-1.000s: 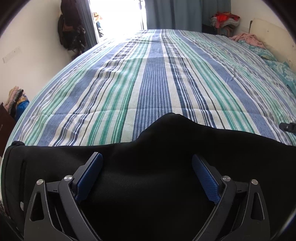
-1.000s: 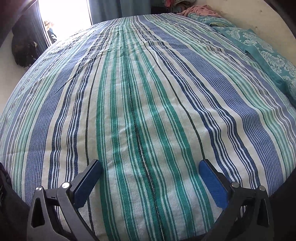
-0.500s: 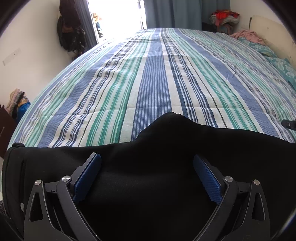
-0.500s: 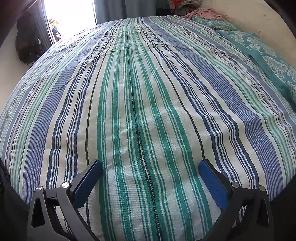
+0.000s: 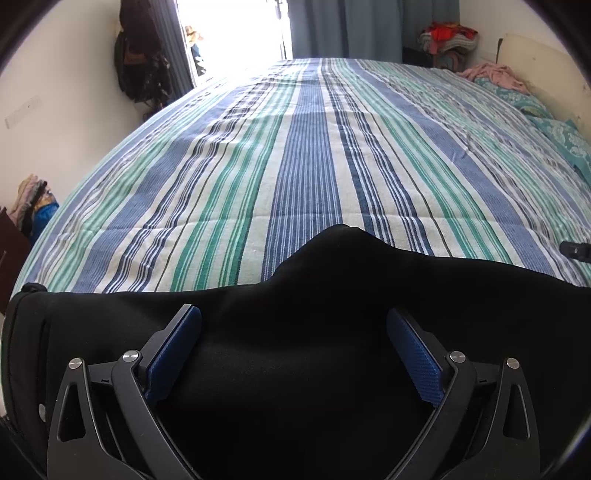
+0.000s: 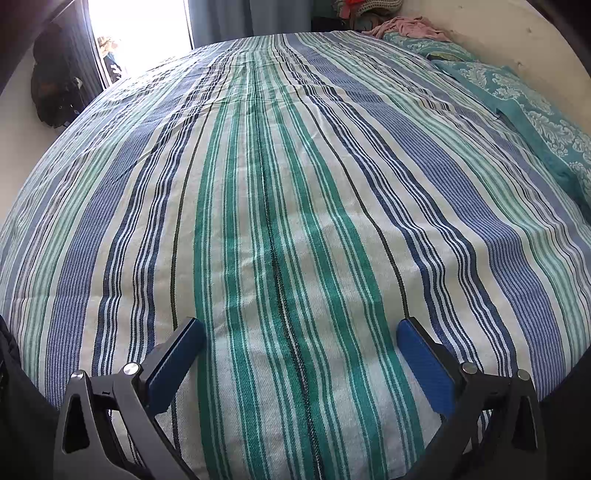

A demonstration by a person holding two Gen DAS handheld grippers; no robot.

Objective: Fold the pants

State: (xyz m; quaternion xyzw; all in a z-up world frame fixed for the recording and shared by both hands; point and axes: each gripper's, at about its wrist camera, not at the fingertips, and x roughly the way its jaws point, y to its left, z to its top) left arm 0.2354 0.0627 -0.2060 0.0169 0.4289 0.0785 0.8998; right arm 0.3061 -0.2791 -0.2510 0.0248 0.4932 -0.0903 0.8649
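Observation:
Black pants [image 5: 295,295] lie flat across the near edge of the striped bed [image 5: 306,155], with a rounded bump of cloth at their far edge. My left gripper [image 5: 293,325] is open and hovers over the pants, its blue pads [image 5: 173,350] spread wide with nothing between them. My right gripper [image 6: 301,339] is open and empty over bare striped sheet [image 6: 295,221]. A dark sliver of the pants [image 6: 11,369] shows at the left edge of the right wrist view. The tip of the right gripper [image 5: 576,249] shows at the right edge of the left wrist view.
Teal patterned pillows [image 6: 535,110] lie along the right side by the headboard, with pink clothing [image 6: 406,26] behind them. Dark bags hang on the wall [image 5: 140,66] at the left beside a bright doorway. A pile of clothes [image 5: 33,199] sits on the floor at the left.
Both grippers have tilted or pulled back slightly, so the bed sits a little lower in both views. Both stay open; the pants have not moved.

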